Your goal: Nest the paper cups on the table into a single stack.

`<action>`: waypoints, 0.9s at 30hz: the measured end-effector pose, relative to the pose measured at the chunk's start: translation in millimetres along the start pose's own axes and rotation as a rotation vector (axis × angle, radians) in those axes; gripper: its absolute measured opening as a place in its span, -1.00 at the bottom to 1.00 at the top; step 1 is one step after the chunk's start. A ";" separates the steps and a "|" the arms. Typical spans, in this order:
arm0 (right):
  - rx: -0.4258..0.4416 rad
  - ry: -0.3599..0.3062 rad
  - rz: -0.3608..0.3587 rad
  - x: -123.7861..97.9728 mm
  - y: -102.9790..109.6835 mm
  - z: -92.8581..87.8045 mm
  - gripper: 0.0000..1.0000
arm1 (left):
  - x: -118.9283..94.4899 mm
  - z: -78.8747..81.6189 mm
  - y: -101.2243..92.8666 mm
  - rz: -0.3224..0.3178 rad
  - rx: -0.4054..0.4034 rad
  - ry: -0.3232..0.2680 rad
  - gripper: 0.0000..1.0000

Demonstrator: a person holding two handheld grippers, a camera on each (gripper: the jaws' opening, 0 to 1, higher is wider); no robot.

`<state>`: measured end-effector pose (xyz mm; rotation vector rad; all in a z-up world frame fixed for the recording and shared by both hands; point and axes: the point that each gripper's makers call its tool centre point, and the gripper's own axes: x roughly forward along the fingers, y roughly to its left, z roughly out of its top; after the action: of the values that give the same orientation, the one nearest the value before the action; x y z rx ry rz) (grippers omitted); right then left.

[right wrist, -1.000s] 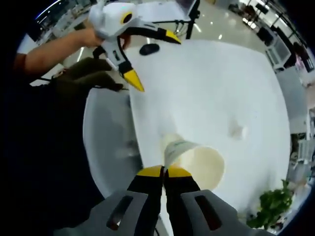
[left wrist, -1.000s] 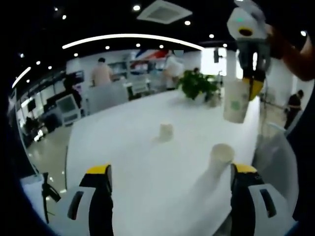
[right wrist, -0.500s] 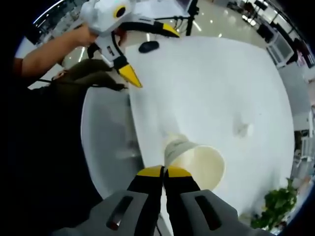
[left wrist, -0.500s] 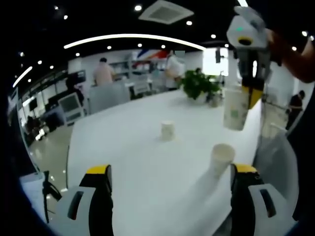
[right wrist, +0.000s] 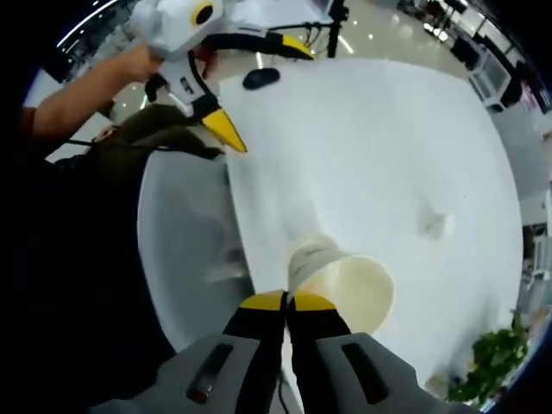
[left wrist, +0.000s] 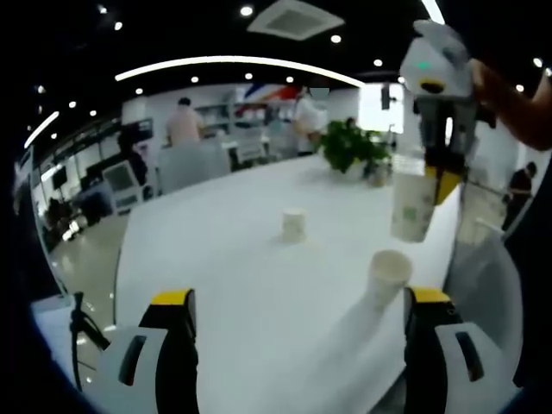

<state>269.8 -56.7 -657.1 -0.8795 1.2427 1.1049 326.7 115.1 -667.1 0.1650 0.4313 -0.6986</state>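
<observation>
**Paper cup held above the next one, ready to nest**

Paper cup [left wrist: 412, 208] hangs in my right tool [left wrist: 442, 164], pinched by the rim with the two yellow tips pressed together on the cup wall. In the right gripper view the same cup [right wrist: 345, 280] sits just past those closed tips, its open mouth facing me and a second cup [right wrist: 312, 251] lying directly beyond it on the white surface [right wrist: 379, 147].

My left tool [left wrist: 298, 312] is empty, with its jaws spread wide apart and low over the near edge of the surface [left wrist: 233, 259]. It also shows in the right gripper view as the left tool [right wrist: 250, 90], open.

I judge the step in hand to be carrying the held cup over the nearest standing cup [left wrist: 387, 270], which rests mouth up at the near right of the surface, just beyond my left tool's right jaw. A third cup [left wrist: 294, 225] stands farther off, near the middle, well apart from the others.

The held cup's long axis runs close to upright, slightly tilted, mouth up and narrow base down. It hangs above the near cup and a little to the right of it, not touching.

The next move, as I read it, calls for lining the base up over that open mouth, straightening the tilt, and lowering until it seats. If the standing cup slides, my free left tool could steady it.
</observation>
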 end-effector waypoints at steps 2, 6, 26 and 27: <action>0.005 -0.001 0.002 2.5 -0.2 -0.2 -1.00 | -0.2 0.1 -0.5 0.001 -0.003 -0.001 0.96; 0.009 -0.004 0.004 7.9 -0.7 0.1 -1.00 | -0.7 -0.5 0.3 0.004 -0.009 -0.001 0.96; 0.005 0.005 0.007 30.5 1.7 1.6 -1.00 | -4.5 -5.4 5.0 0.013 -0.019 -0.003 0.96; 0.001 0.006 0.003 31.1 1.1 1.7 -1.00 | -4.9 -5.6 5.3 0.014 -0.020 -0.003 0.96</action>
<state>268.6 -49.9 -687.5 -0.8814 1.2501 1.1044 325.0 123.6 -670.0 0.1483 0.4333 -0.6803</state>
